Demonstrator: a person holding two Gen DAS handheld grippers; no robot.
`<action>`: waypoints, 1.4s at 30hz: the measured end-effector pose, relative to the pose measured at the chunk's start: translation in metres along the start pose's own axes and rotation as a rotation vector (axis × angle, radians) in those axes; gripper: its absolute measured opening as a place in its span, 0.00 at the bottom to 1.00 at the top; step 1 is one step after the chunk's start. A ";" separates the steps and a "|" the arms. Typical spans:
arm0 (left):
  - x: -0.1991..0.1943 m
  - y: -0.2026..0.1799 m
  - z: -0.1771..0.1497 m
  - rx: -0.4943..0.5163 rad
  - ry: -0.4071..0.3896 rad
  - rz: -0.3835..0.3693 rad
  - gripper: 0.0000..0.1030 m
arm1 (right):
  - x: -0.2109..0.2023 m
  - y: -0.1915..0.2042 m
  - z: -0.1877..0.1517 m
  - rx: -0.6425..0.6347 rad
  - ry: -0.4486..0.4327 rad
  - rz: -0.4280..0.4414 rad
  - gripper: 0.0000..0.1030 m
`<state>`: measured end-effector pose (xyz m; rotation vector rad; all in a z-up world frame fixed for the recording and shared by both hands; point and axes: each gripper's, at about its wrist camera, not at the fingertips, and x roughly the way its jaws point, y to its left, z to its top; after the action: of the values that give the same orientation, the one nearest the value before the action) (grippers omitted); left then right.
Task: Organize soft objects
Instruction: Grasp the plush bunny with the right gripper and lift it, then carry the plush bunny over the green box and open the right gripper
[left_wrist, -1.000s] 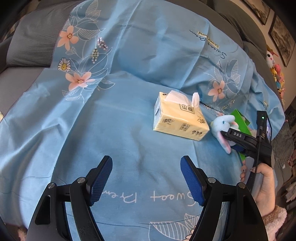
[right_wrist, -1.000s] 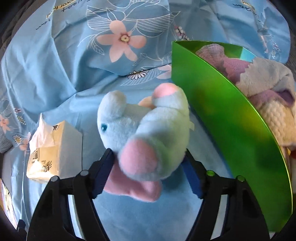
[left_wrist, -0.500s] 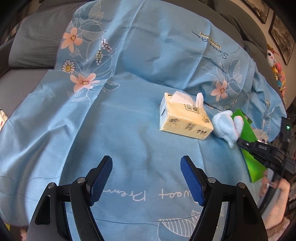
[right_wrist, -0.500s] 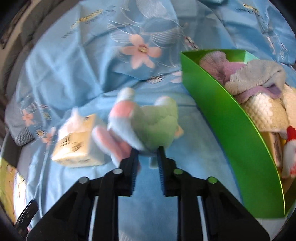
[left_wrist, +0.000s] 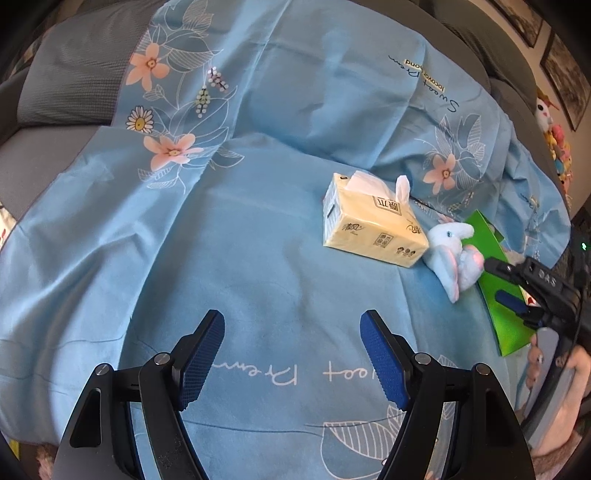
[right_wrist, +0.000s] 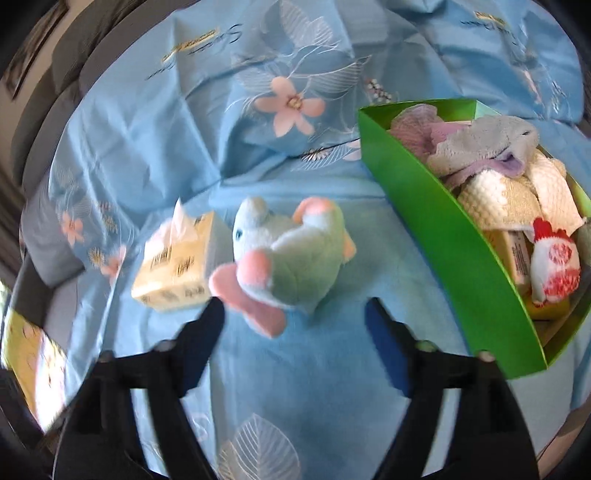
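- Plush elephant (right_wrist: 288, 258), pale blue with pink ears, lies on the floral bedsheet (right_wrist: 258, 387) just ahead of the right gripper (right_wrist: 295, 317), whose jaws are opening with nothing pressed between them.
- Beside the toy, to the claw's left, sits a tissue pack (right_wrist: 177, 266), touching or nearly touching it.
- To the claw's right, a green box (right_wrist: 443, 236) already holds knitted cloths and a small red-and-white plush (right_wrist: 554, 266).
- Left gripper (left_wrist: 291, 354) hangs spread and empty over bare sheet, the tissue pack well ahead of it.
- Judged from this, sorting is partly done: the elephant, and perhaps the tissues, remain outside the box.
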<state>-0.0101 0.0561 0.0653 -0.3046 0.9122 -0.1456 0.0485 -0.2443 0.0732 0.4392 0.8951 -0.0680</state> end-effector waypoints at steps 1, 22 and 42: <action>0.002 -0.001 0.000 -0.001 0.007 -0.006 0.74 | 0.007 0.002 0.005 0.005 0.016 0.002 0.80; 0.009 -0.009 0.005 0.022 0.031 -0.049 0.74 | 0.063 0.004 0.025 0.058 0.068 0.183 0.65; 0.001 -0.017 -0.008 0.031 0.052 -0.211 0.80 | 0.037 0.061 -0.062 -0.223 0.244 0.421 0.81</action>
<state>-0.0159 0.0382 0.0653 -0.3690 0.9273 -0.3636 0.0400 -0.1597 0.0320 0.4244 1.0198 0.4753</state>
